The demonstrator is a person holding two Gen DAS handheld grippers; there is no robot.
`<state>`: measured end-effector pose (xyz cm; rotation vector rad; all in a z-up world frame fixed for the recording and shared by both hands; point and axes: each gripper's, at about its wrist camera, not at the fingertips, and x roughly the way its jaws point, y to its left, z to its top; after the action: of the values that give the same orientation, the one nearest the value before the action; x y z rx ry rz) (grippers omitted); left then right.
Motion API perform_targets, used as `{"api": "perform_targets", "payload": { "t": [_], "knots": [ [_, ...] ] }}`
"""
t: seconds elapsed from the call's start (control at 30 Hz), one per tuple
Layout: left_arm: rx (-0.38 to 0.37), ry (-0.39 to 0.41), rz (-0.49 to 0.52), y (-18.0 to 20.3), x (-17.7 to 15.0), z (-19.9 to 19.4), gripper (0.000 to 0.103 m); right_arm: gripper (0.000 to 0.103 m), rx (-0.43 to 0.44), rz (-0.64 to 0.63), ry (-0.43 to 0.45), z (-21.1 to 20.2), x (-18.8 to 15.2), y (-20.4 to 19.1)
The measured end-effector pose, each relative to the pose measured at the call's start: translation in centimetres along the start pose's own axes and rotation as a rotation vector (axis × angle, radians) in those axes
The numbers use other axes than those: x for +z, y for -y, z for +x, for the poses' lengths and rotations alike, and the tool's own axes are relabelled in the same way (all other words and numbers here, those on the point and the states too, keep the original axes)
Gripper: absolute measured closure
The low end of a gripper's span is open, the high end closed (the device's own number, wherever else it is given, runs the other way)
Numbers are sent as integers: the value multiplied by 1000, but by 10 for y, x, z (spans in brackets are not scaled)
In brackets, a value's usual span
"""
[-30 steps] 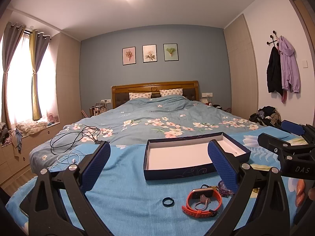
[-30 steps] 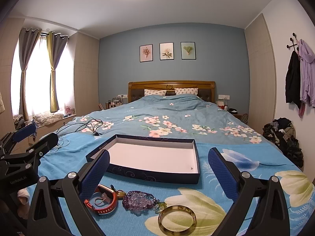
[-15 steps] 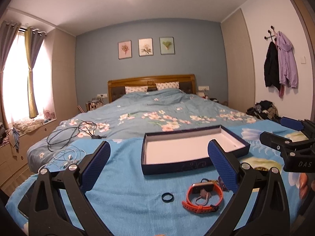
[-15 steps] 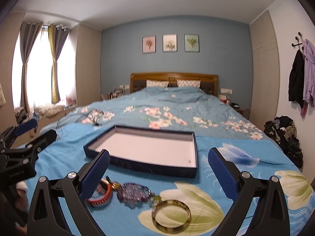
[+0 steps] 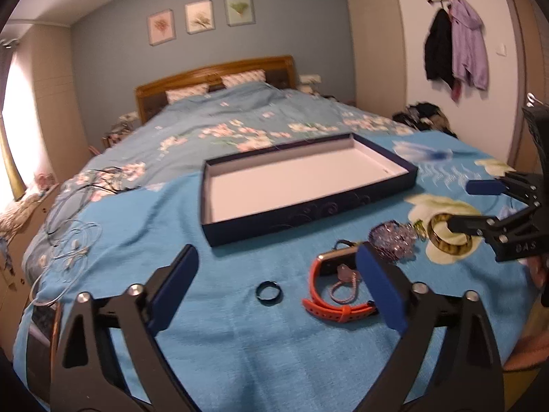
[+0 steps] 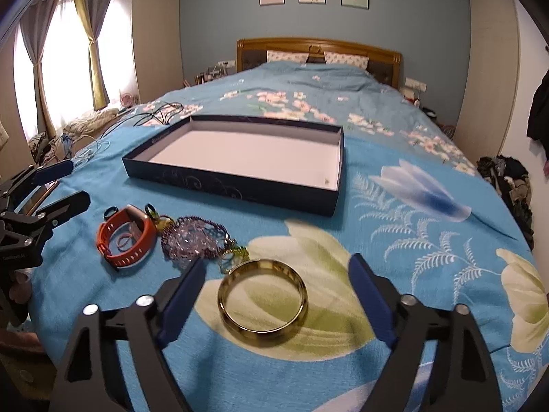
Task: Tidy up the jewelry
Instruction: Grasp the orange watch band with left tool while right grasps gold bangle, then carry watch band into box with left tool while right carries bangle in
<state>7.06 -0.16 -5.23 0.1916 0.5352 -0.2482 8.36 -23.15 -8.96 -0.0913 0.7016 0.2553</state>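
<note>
A navy box with a white inside (image 5: 308,185) (image 6: 240,152) lies open on the blue bedspread. In front of it lie a small dark ring (image 5: 270,290), an orange watch band (image 5: 334,288) (image 6: 125,235), a purple bead bracelet (image 5: 391,240) (image 6: 192,237) and a gold bangle (image 6: 262,304) (image 5: 447,240). My left gripper (image 5: 276,292) is open, low over the dark ring, its right finger beside the watch band. My right gripper (image 6: 276,295) is open, its fingers either side of the gold bangle.
Tangled black and white cables (image 5: 75,213) lie on the bed's left side. Pillows and a wooden headboard (image 6: 319,51) stand at the far end. Coats hang on the right wall (image 5: 453,44). A clothes pile (image 6: 507,175) lies on the floor at right.
Both grippers have tilted down and dropped toward the bedspread. The left has closed in on the dark ring, the right on the gold bangle.
</note>
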Motion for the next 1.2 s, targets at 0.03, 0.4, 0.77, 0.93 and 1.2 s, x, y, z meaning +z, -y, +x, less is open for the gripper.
{"api": "perform_targets", "payload": {
  "t": [0.03,0.4,0.77,0.93,1.2],
  "knots": [
    [-14,-16,7,2,0,5,18,28,7,7,-14,2,0,2],
    [-163,-226,44,10,0,52,63,67,41,56,-135,25,-1,22],
    [-239,-317,36,15,3,74,90,97,54,4,-158,33,8,23],
    [-248,-312,8,12,5,70,96,98,70,20,-147,31,10,28],
    [-272,-259,-81,-14,19,52,96,97,106,38,-70,15,27,31]
  ]
}}
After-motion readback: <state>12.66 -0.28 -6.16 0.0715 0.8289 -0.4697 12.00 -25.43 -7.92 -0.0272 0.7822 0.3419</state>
